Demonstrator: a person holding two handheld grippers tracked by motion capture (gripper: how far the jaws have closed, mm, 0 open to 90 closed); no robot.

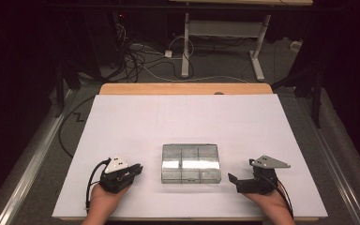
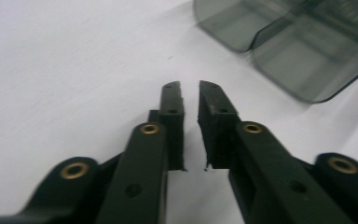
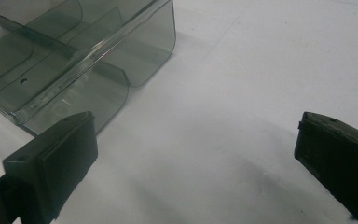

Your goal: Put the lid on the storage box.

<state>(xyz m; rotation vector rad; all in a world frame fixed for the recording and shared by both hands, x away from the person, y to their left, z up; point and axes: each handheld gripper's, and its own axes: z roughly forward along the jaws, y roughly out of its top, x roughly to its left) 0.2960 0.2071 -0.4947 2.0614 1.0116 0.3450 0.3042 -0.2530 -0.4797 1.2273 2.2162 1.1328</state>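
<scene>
A clear grey plastic box (image 1: 191,162) with divided compartments lies flat on the white table (image 1: 183,117), near its front middle. My left gripper (image 1: 139,168) rests on the table left of the box, jaws pointing toward it. In the left gripper view the left gripper (image 2: 191,88) has its jaws almost together with nothing between them, and the box (image 2: 298,51) lies ahead to the upper right. My right gripper (image 1: 240,172) sits right of the box. It (image 3: 196,135) stands wide open over bare table, with the box (image 3: 74,56) by its left jaw, not touching.
A wooden strip (image 1: 183,88) runs along the table's far edge. Beyond it stand a desk frame (image 1: 186,42) and loose cables (image 1: 136,56) on the floor. Metal rails (image 1: 37,154) flank the table on both sides.
</scene>
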